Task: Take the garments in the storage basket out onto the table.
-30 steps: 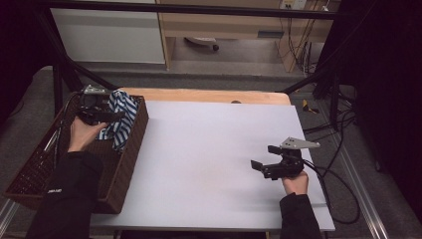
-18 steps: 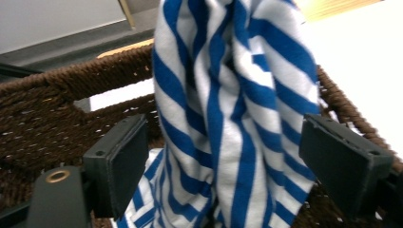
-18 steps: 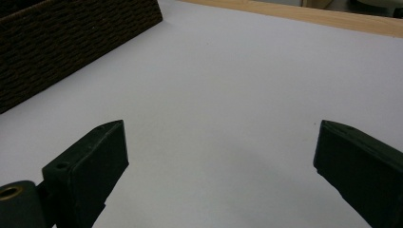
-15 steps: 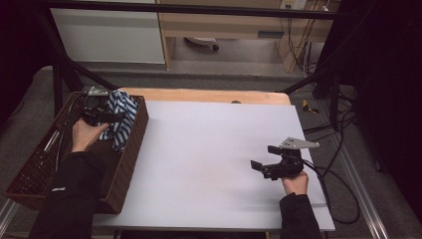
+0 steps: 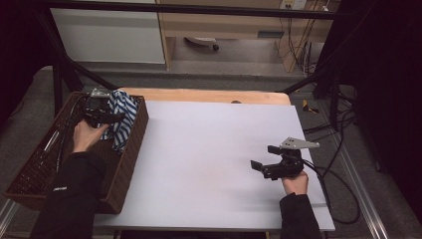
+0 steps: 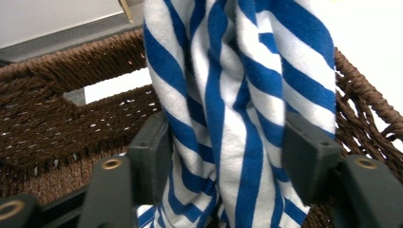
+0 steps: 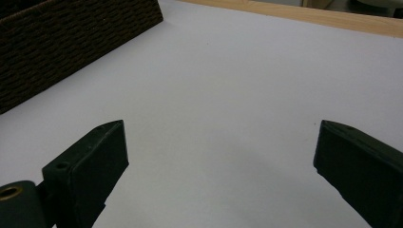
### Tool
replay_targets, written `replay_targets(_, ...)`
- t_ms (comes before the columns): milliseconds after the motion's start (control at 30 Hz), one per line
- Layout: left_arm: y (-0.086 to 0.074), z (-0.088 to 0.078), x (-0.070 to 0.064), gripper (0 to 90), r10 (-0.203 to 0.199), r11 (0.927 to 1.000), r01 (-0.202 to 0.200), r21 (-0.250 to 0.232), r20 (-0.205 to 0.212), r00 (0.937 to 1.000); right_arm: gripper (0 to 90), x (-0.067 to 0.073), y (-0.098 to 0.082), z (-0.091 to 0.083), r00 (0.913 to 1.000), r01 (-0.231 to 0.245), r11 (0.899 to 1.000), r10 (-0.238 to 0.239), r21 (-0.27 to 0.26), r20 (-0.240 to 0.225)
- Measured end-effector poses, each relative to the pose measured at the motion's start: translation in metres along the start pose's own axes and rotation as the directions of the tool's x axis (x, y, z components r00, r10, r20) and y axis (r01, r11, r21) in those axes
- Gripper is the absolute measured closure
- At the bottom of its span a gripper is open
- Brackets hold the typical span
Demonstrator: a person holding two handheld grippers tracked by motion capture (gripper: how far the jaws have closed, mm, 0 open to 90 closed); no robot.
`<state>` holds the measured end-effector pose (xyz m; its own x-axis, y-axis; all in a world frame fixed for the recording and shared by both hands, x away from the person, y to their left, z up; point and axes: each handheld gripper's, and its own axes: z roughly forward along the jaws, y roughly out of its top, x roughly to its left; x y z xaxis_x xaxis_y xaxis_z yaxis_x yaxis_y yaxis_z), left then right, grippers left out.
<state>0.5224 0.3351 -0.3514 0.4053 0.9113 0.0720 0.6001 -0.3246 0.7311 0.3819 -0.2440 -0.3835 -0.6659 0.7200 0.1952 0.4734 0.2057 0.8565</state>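
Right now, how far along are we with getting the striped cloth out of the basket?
Early. Grasp looks done: left tongs pinch the blue-and-white striped cloth, which hangs inside the brown wicker basket. Right tongs wait open over the bare white tabletop. Carrying the cloth out and laying it down remains.

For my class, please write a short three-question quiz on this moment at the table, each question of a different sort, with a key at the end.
1. True or false: the left tool has the striped cloth between its jaws.
2. Where is the striped cloth?
A. flat on the white table top
B. at the wicker basket, hanging over its wall
C. on the floor
3. Fill in: the right tool is over the white table top with its jaws ____ and nothing between them.

Key: 1 true; 2 B; 3 open.
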Motion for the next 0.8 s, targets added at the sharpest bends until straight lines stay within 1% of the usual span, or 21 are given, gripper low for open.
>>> replay_targets(233, -0.0006, -0.0001, -0.0001, 55.1, 0.005, 1.0000, -0.005, 0.003, 0.012, 0.9999, 4.5, 0.0002, 0.0001, 0.0000, 1.0000, -0.001, 1.000, 0.001, -0.002, -0.001)
replay_targets(433, -0.0003, 0.0004, -0.0035, 61.8, 0.039, 0.9990, -0.039, 0.024, 0.011, 0.9992, 4.5, 0.0002, 0.0000, 0.0000, 1.0000, 0.000, 1.000, 0.000, -0.002, -0.002)
replay_targets(567, -0.0003, 0.0002, -0.0047, 65.9, 0.048, 0.9984, -0.048, 0.031, 0.009, 0.9988, 4.5, 0.0001, 0.0001, -0.0002, 1.0000, 0.000, 1.000, 0.000, -0.004, -0.002)
replay_targets(633, -0.0002, 0.0000, -0.0065, 68.0, 0.062, 0.9972, -0.062, 0.042, 0.011, 0.9980, 4.5, 0.0000, 0.0001, -0.0002, 1.0000, 0.001, 1.000, -0.001, -0.006, -0.002)
replay_targets(767, -0.0003, 0.0000, -0.0078, 72.9, 0.064, 0.9965, -0.065, 0.053, 0.016, 0.9978, 4.5, 0.0001, 0.0001, -0.0002, 1.0000, 0.000, 1.000, 0.000, -0.004, -0.002)
replay_targets(800, -0.0003, -0.0003, -0.0076, 74.0, 0.056, 0.9967, -0.057, 0.057, 0.018, 0.9983, 4.5, 0.0002, 0.0001, -0.0002, 1.0000, 0.000, 1.000, 0.000, -0.004, -0.002)
